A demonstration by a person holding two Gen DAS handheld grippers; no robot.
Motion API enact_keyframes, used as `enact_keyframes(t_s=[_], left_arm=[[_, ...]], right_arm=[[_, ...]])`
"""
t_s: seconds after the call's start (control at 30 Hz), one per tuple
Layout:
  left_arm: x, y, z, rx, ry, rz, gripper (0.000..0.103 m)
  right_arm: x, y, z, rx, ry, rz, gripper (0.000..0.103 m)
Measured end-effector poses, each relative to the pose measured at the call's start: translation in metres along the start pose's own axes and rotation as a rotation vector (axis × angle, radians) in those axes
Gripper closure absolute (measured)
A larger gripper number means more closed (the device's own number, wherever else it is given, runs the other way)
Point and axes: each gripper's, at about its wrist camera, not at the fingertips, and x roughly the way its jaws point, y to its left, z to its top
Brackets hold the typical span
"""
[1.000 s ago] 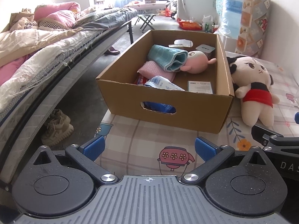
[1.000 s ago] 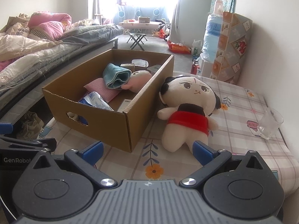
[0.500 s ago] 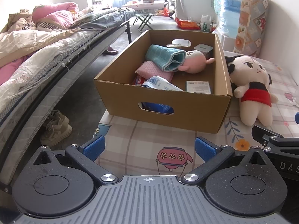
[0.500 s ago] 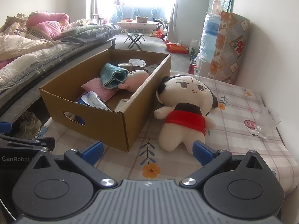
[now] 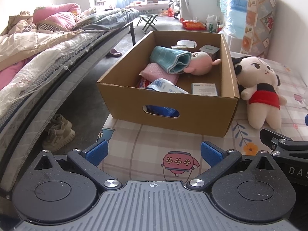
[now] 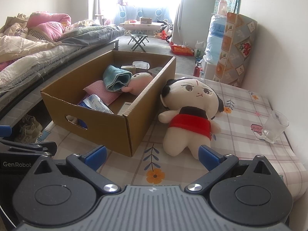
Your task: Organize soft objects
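Left wrist view: left gripper (image 5: 153, 153), blue-padded fingers spread wide, nothing between them, low over a checked tablecloth with flower and teapot prints (image 5: 138, 140). Ahead, an open brown cardboard box with a cut-out handle (image 5: 169, 107) sits on the cloth. Inside: a rolled teal towel (image 5: 170, 61) resting on a pink knitted cloth (image 5: 159, 74), a pink round-headed plush toy (image 5: 201, 65) touching the towel's end, a blue-and-white plastic packet (image 5: 165, 86) at the near wall, a flat white card (image 5: 205, 89). A cream plush doll with black hair and red top (image 5: 259, 88) lies on the cloth outside, head against the box's right wall. Part of the right gripper's body shows at the far right edge. Bed with rumpled quilts (image 5: 38, 53) on the left.

Right wrist view: right gripper (image 6: 152, 155), fingers likewise spread and empty, near the doll's (image 6: 189, 115) feet. Box (image 6: 107, 123) left of the doll, touching its head. Clear drinking glass (image 6: 274, 127) near the cloth's right edge, well apart.
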Motion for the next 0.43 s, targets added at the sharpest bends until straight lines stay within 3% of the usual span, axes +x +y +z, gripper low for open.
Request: enact_keyframes(t_s=[0.43], left_arm=[[-0.0001,-0.0023,0.0009,0.011,0.001,-0.005,0.0]], right_arm=[[0.0,-0.002,-0.0005,0.008,-0.001,-0.008,0.0]])
